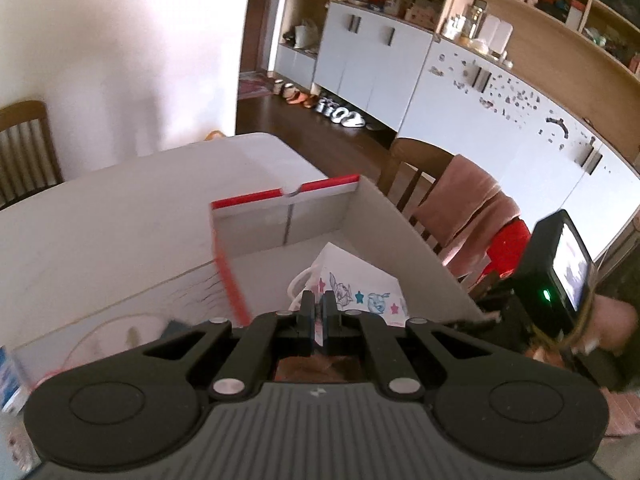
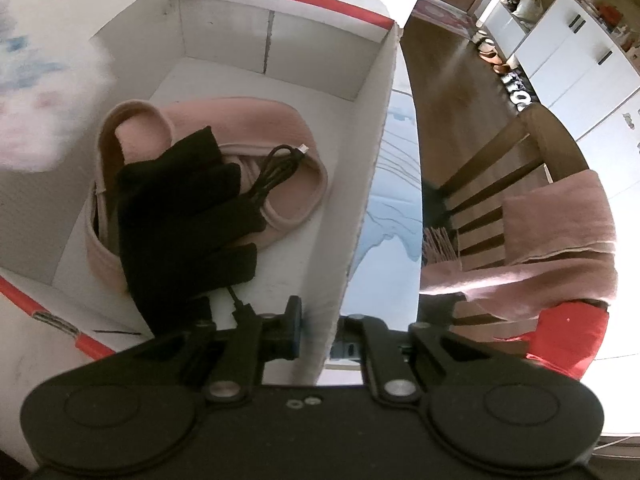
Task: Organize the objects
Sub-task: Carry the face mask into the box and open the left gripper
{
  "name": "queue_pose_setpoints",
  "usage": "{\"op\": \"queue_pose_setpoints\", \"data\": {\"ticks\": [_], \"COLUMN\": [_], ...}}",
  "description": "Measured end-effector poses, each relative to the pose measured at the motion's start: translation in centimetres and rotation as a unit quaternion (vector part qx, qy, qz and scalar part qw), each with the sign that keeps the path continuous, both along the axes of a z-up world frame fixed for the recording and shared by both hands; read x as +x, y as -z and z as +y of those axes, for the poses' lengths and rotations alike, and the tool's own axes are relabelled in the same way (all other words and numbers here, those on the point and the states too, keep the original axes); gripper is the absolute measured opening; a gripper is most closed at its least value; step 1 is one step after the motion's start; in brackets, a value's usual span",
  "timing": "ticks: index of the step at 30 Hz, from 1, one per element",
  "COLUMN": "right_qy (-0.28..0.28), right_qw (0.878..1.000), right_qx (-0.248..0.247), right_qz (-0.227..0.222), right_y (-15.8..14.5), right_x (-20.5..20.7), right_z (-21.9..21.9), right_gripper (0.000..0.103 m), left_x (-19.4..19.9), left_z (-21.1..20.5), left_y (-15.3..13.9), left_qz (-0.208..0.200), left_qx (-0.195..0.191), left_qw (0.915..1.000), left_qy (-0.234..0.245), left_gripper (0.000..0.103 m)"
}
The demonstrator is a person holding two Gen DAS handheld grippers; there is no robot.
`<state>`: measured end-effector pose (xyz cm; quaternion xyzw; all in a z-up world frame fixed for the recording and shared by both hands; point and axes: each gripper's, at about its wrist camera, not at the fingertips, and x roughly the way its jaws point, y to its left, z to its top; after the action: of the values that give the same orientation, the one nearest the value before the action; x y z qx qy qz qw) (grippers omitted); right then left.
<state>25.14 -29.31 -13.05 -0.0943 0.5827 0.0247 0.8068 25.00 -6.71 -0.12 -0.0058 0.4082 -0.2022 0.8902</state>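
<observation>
A white cardboard box (image 1: 404, 224) with a red rim stands on the white table (image 1: 100, 208). My left gripper (image 1: 319, 312) is shut on a white face mask (image 1: 356, 284) printed with cartoon animals and stars, held over the box's opening. In the right wrist view the box (image 2: 360, 128) holds a pink band (image 2: 256, 120), a black glove (image 2: 180, 208) and a black cable (image 2: 276, 168). My right gripper (image 2: 320, 332) is shut on the box's right wall, one finger (image 2: 288, 332) inside, the other outside. The mask shows blurred at upper left (image 2: 44, 96).
A wooden chair (image 1: 404, 168) with a pink towel (image 1: 464, 208) stands right of the table, another chair (image 1: 24, 148) at the left. White cabinets (image 1: 372, 64) and shoes (image 1: 340, 114) line the far wall. A plate (image 1: 116, 336) lies on the table near me.
</observation>
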Motion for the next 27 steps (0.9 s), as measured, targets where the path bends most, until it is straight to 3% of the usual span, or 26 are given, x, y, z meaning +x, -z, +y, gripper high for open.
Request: {"op": "queue_pose_setpoints", "data": {"ticks": [12,27], "right_qy": [-0.007,-0.005], "right_qw": [1.000,1.000], "right_qx": [0.007,0.016], "right_qz": [0.004,0.005], "right_y": [0.0,0.1], "right_x": [0.0,0.1], "right_z": [-0.1,-0.4], "right_gripper": [0.009,0.008], "left_x": [5.5,7.5], "left_z": [-7.1,-8.9], "left_y": [4.5,9.3], "left_qz": [0.015,0.079], "left_qx": [0.050,0.100], "left_qw": [0.9982,0.9903], "left_qy": [0.032,0.055], "left_gripper": [0.002,0.002]}}
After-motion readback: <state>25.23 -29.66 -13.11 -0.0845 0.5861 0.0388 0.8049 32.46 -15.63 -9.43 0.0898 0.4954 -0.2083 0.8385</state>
